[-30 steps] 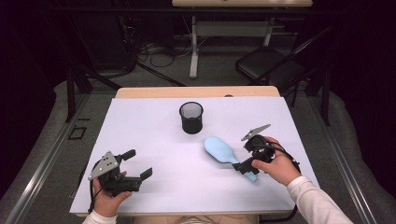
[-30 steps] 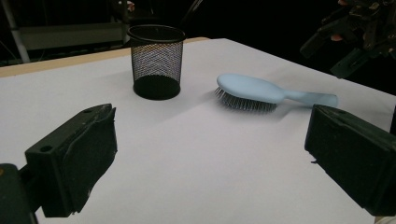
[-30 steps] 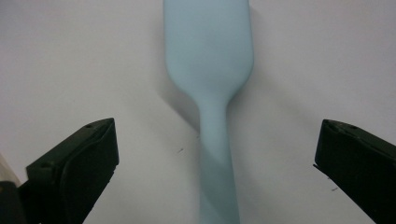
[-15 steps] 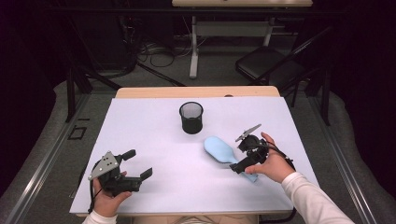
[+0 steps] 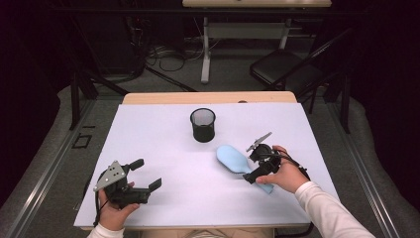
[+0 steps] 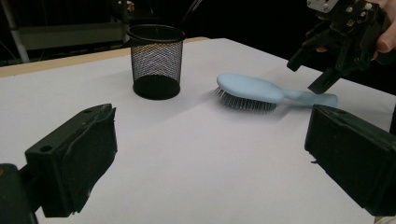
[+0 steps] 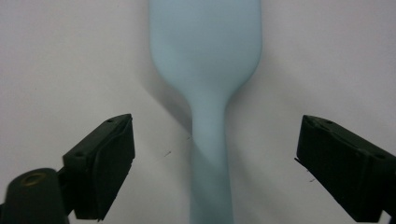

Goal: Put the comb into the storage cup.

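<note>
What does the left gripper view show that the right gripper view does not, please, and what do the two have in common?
The left gripper view alone shows the black mesh cup standing upright, the hairbrush's bristles facing the table, and the right gripper hanging just above the handle.

The right gripper view alone looks straight down the handle, which lies between that gripper's own open jaws with a gap on each side; they have just been closing.

Both show the light blue hairbrush lying on the white table.
</note>
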